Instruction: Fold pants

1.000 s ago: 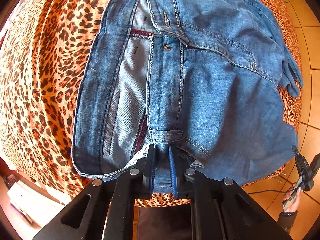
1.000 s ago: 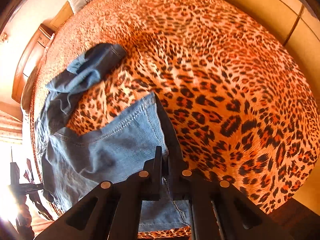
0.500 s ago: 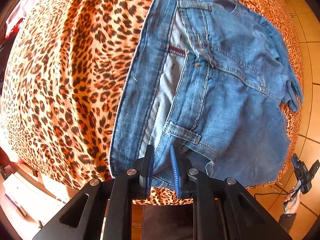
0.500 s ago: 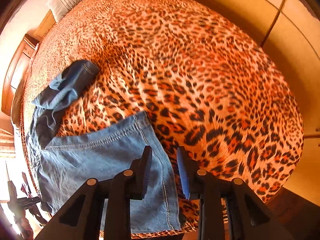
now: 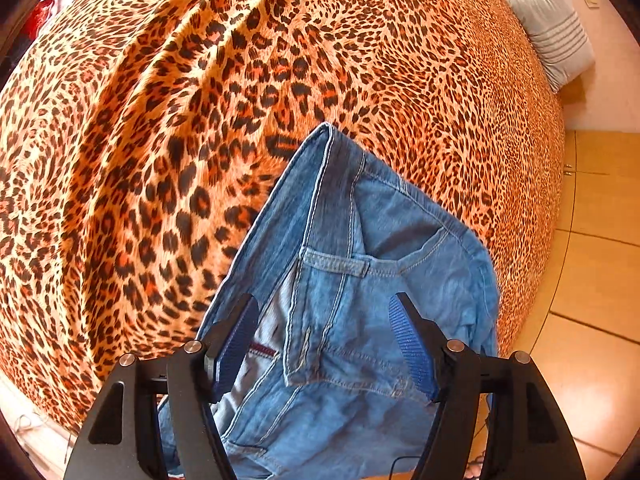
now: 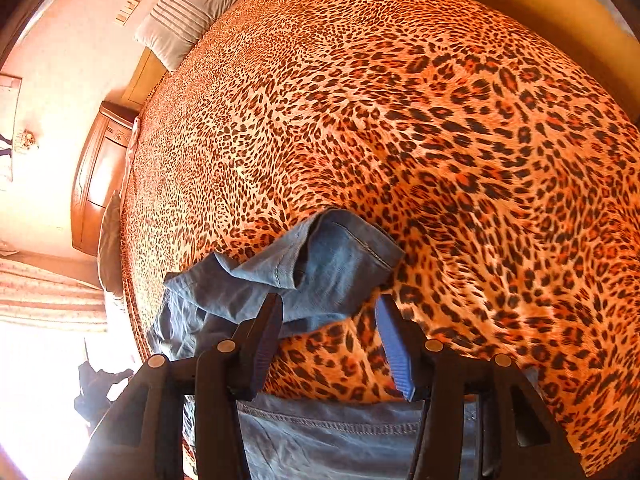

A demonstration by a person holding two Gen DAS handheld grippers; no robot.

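Blue jeans [image 5: 360, 280] lie on the leopard-print bedcover [image 5: 160, 160], waistband and a belt loop facing up. My left gripper [image 5: 322, 308] hovers over the waist part, its jaws opening wide. The denim shows between the blue pads [image 5: 236, 340], but they do not press it. In the right wrist view a crumpled leg end [image 6: 332, 264] lies just beyond my right gripper [image 6: 328, 308], whose jaws are opening over bare bedcover. Another denim panel [image 6: 340, 440] lies below that gripper, partly hidden by its fingers.
A striped grey pillow [image 5: 556, 32] [image 6: 184, 12] sits at the head of the bed. A wooden nightstand [image 6: 100, 176] stands beside the bed. Tiled floor [image 5: 592, 280] runs along the bed's right edge. Yellow cabinet fronts [image 6: 560, 12] stand beyond the far side.
Both grippers were shut on the denim and have let go, their jaws now standing apart. The left view has swung across the jeans. The right gripper has shifted towards the crumpled leg end.
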